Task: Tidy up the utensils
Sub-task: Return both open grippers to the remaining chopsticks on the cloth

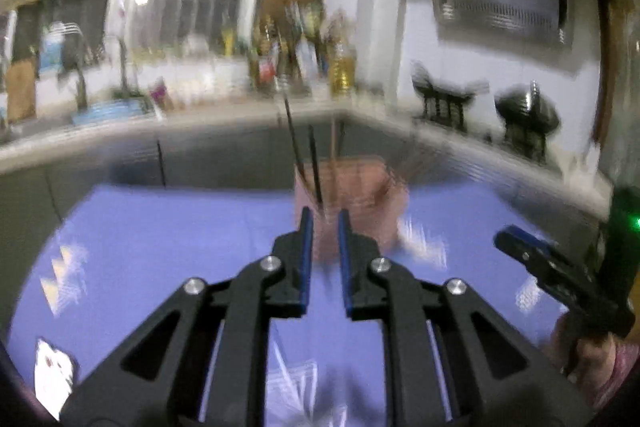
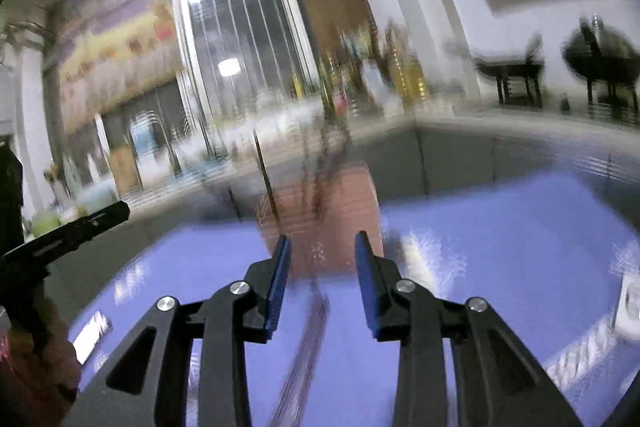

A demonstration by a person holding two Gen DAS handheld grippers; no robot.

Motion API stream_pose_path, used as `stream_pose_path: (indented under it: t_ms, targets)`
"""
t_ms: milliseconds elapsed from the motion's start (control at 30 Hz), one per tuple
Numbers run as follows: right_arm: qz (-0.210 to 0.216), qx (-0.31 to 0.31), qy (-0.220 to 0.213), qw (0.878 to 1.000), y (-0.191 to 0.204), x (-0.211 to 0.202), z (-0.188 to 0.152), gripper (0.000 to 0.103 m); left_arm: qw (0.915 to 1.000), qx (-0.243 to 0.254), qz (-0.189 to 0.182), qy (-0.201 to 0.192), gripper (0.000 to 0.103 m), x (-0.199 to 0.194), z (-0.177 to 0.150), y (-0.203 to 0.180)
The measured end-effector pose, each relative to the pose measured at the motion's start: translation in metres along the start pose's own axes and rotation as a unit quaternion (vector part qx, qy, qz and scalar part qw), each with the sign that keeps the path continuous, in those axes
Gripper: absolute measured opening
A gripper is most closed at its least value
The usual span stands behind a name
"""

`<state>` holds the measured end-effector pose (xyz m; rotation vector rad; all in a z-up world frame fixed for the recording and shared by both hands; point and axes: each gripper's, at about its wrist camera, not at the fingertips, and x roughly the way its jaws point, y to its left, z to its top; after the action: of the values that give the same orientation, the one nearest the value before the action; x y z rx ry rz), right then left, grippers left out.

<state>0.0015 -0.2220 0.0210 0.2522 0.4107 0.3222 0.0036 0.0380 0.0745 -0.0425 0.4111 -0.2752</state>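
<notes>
Blue-padded black fingers come first in both wrist views, over a violet-blue mat on the desk point(image 1: 168, 227). The left gripper point(image 1: 325, 219) has its fingers only a narrow gap apart with nothing between them; the right gripper point(image 2: 322, 247) stands noticeably wider and is empty too. Just beyond both pairs of tips, dead ahead, stands the pinkish-brown utensil holder point(image 1: 360, 203), upright on the mat, with several thin dark sticks, probably chopsticks point(image 1: 304, 155), rising out of it; their long axes run nearly vertical, leaning a little. The blur is heavy, so I cannot tell how many there are, nor whether loose utensils lie on the mat, though a dark streak point(image 2: 304, 347) on the mat beneath the right fingers may be one. The holder looks about equally near to each gripper, sitting between the two lines of approach; in the left view the right gripper shows off to the side, held in a person's hand point(image 1: 592, 351). Farther back a grey counter runs along the wall, crowded with bottles, and two dark stands sit at the far side.
</notes>
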Motion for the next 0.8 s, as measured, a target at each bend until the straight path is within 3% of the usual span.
stream_pose_path:
  t_ms: [133,267,600,800]
  targets:
    - [0.007,0.0,0.129,0.992,-0.003,0.03,-0.05,0.025,0.9952,-0.015,-0.029,0.093,0.011,0.02,-0.051,-0.004]
    - [0.02,-0.02,0.191,0.981,0.012,0.045,-0.077,0.024,0.9879,-0.032,-0.05,0.143,0.011,0.033,-0.078,-0.011]
    - [0.029,-0.044,0.225,0.973,0.025,0.05,-0.09,0.024,0.971,-0.073,-0.075,0.215,0.011,0.06,-0.106,-0.012]
    - [0.011,-0.085,0.234,0.969,0.032,0.051,-0.1,0.021,0.9657,-0.094,-0.07,0.232,0.011,0.067,-0.111,-0.003]
